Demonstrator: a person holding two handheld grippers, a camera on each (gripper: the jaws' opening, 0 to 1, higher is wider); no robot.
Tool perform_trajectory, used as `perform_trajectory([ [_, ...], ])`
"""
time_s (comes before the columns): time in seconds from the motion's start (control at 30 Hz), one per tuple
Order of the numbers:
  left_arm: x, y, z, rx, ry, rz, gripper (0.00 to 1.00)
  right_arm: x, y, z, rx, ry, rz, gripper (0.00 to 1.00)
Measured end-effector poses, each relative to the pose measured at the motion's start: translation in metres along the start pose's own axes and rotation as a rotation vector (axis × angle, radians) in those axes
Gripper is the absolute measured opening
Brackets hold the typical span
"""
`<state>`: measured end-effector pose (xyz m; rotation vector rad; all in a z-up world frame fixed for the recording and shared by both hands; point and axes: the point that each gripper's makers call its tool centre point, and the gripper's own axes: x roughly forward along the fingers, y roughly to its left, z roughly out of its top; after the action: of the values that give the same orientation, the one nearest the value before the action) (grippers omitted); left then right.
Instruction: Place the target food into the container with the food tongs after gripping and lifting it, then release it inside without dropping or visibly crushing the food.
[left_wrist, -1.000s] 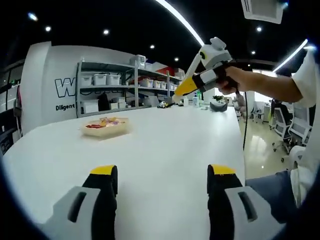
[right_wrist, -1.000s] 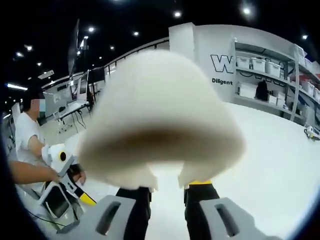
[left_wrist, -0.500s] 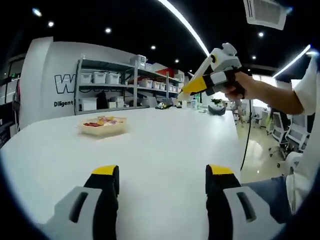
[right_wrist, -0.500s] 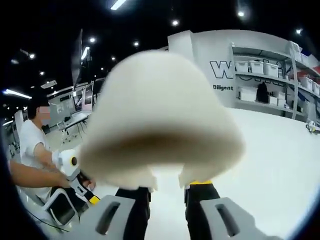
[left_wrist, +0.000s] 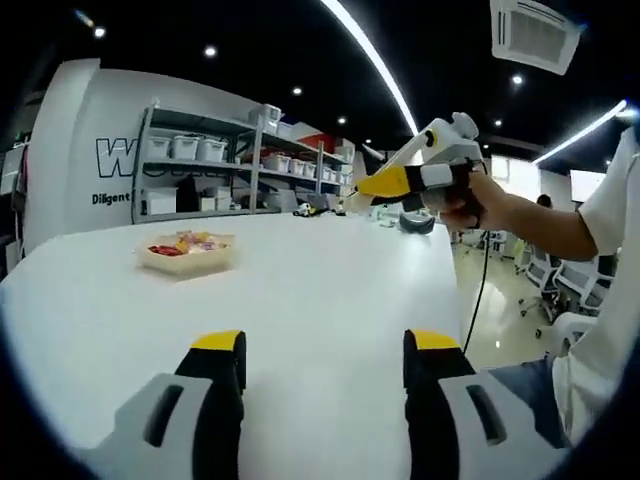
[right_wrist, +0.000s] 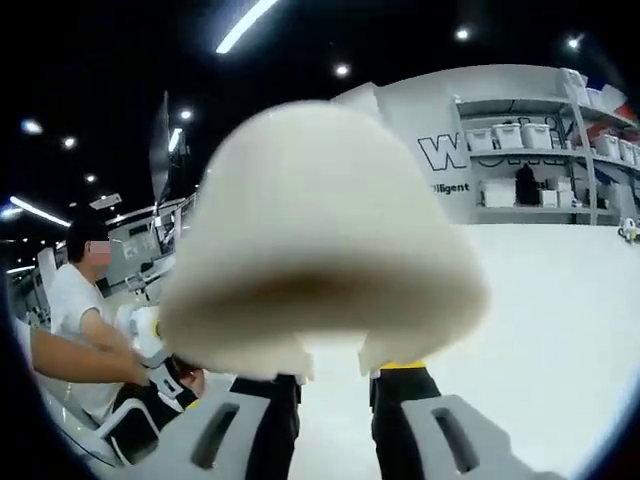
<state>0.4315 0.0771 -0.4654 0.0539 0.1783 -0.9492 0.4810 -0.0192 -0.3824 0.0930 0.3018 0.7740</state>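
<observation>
Left gripper (left_wrist: 322, 350) low over the white table (left_wrist: 300, 270), jaws spread wide, nothing between them. Tray (left_wrist: 186, 251) with mixed red and yellow food sits on the table far left, well apart from both grippers. Right gripper (left_wrist: 385, 183) seen from the left gripper view, held up in a hand (left_wrist: 462, 200) at far right, above the table's right edge, pointing left.

Right gripper view: right gripper (right_wrist: 335, 380) jaws pinched close together on a pale cream rounded food piece (right_wrist: 320, 240), blurry, right up against the lens. Shelving with bins (right_wrist: 520, 175) at far right. A person in white (right_wrist: 75, 330) stands at left.
</observation>
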Motion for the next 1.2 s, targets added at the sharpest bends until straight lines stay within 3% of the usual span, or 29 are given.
perform_trajectory([
  [0.17,0.009,-0.015,0.009,-0.003,-0.011,-0.061,0.6,-0.001,0.008,0.001,0.033,-0.007,0.047,0.2],
  [0.33,0.016,-0.035,0.036,-0.074,-0.084,-0.173,0.49,-0.003,0.022,0.003,0.052,-0.042,0.12,0.2],
  [0.47,0.017,-0.043,0.051,-0.068,-0.1,-0.216,0.38,-0.007,0.043,-0.001,0.063,-0.061,0.235,0.21],
  [0.6,0.016,-0.051,0.067,-0.101,-0.148,-0.265,0.35,-0.011,0.059,-0.006,0.095,-0.064,0.311,0.21],
  [0.73,0.013,-0.054,0.071,-0.119,-0.16,-0.289,0.31,-0.016,0.071,-0.009,0.114,-0.066,0.368,0.22],
  [0.93,0.006,-0.056,0.074,-0.142,-0.164,-0.322,0.24,-0.016,0.081,-0.016,0.101,-0.058,0.394,0.22],
  [1.0,0.004,-0.056,0.076,-0.159,-0.176,-0.329,0.23,-0.017,0.09,-0.017,0.12,-0.054,0.442,0.22],
  [1.2,-0.001,-0.064,0.077,-0.178,-0.178,-0.378,0.15,-0.013,0.098,-0.025,0.091,-0.023,0.451,0.22],
])
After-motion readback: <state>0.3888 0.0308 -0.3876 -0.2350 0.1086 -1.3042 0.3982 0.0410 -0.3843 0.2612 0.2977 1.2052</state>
